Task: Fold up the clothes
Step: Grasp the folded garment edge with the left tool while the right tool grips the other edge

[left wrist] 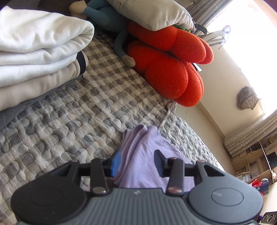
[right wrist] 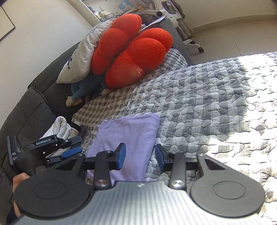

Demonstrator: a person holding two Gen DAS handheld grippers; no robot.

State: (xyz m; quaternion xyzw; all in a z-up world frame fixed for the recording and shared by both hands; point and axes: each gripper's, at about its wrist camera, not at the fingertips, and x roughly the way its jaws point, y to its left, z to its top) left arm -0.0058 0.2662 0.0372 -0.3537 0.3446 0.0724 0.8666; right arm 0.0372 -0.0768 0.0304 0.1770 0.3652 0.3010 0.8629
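Observation:
A folded lilac garment point(right wrist: 128, 138) lies flat on the grey checked quilt point(right wrist: 207, 103). My right gripper point(right wrist: 140, 156) hovers open over the garment's near right edge, and its pads touch nothing. In the left wrist view the same lilac garment point(left wrist: 148, 155) lies under my left gripper point(left wrist: 137, 161). That gripper's jaws stand apart, with cloth below the gap and not pinched. The left gripper point(right wrist: 74, 146) also shows at the left of the right wrist view, beside the garment, with a hand point(right wrist: 19, 180) behind it.
A stack of folded white and beige clothes point(left wrist: 34, 52) sits on the quilt to the left. Red knitted cushions point(left wrist: 169, 65), a grey pillow point(left wrist: 155, 13) and a blue doll point(left wrist: 103, 15) lie at the back. The quilt's edge drops to the floor point(right wrist: 233, 34) on the right.

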